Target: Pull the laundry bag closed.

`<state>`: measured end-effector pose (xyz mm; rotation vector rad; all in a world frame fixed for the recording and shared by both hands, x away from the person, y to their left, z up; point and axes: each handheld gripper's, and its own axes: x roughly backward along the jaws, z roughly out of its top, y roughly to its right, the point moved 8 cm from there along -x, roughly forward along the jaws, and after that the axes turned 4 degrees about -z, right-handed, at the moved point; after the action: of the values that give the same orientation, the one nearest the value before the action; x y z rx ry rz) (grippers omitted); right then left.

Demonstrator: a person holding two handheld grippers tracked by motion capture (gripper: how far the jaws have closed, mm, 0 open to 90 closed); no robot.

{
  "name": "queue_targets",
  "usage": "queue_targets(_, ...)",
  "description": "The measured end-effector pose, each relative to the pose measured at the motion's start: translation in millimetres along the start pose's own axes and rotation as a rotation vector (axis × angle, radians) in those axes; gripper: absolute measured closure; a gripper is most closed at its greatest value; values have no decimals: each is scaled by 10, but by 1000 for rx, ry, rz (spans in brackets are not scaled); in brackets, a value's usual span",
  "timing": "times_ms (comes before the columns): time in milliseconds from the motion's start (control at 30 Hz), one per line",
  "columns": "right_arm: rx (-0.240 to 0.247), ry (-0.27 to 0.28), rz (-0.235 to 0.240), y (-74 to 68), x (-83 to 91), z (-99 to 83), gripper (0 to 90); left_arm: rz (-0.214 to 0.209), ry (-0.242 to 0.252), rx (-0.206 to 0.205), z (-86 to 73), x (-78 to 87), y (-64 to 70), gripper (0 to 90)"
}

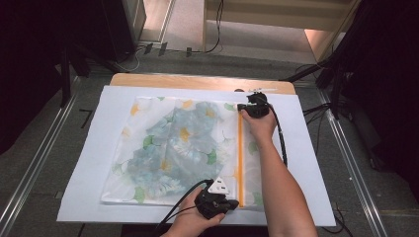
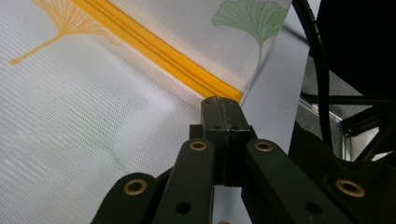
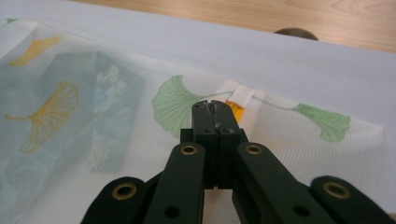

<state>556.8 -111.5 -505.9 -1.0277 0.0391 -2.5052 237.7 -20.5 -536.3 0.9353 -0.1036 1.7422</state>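
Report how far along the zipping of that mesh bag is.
Done: folded cloth lies inside the mesh bag. In hand: left gripper sits shut at the orange zipper's near end, right gripper shut at its far end. Left: I cannot tell whether the zipper is closed.

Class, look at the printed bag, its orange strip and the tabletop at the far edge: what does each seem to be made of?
The bag looks like fine white mesh fabric, probably synthetic: a tight grid weave shows, and a blue item shows through it. The orange strip appears to be a zipper with woven tape, matte, with a ridge down its middle. The tabletop looks like wood or wood-look laminate, going by its light grain.
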Motion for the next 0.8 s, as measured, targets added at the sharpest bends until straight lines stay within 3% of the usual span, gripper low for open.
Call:
queue_targets(133,8,-13,-21,19,-58,58,900,-1,-2,6,0,2,-1,900)
queue_targets(367,-14,13,-36,38,-74,199,900,2,4,2,1,-1,1,900)
queue_targets(467,-33,24,-26,57,-51,262,900,1,0,7,-1,1,0,900)
queue_targets(567,-20,20,-29,40,-57,258,900,-1,2,9,0,0,-2,900)
queue_targets(667,-31,20,7,16,-73,209,900,0,0,6,-1,2,-3,900)
queue_targets(800,-12,37,43,-20,-37,106,703,-13,0,22,-3,5,-11,900)
